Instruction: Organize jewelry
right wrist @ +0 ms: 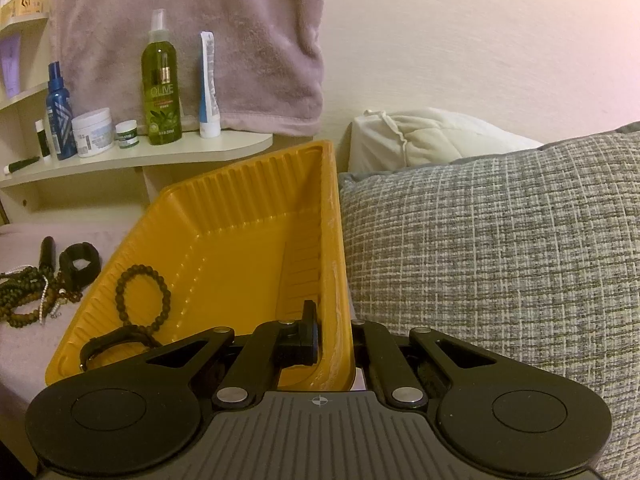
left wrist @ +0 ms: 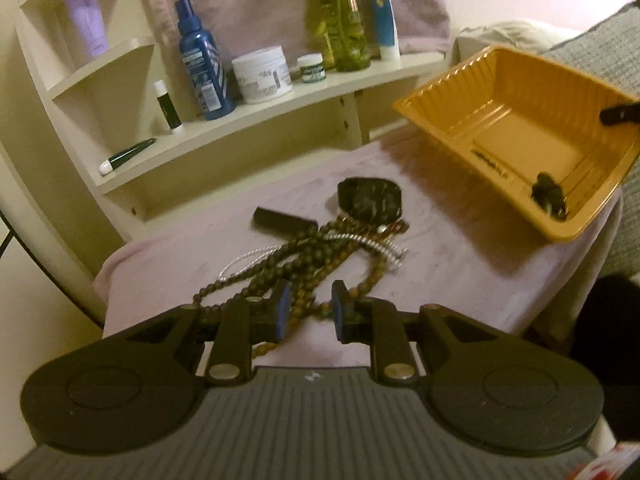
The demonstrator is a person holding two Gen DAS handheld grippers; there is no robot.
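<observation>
A: Where is the jewelry right now?

B: Most of it lies in a tangled heap of beaded strands on the pink cloth, mixed with a silvery chain, a black cuff and a small black bar. The heap sits in front of the shelf with the bottles.

A: And the left gripper?

B: It hangs low over the near edge of that heap. Its fingers stand a little apart, with some beaded strands showing in the gap between them, but the pads press on nothing.

A: What about the yellow tray?

B: It is tilted, raised off the cloth on its far side. The right gripper has its fingers clamped tight on the tray's right wall, one inside and one outside.

A: Anything in the tray?

B: A dark bead bracelet lies on its floor, and a black band rests near the low corner beside it.

A: What is next to the tray?

B: A grey woven cushion, just to its right.
</observation>
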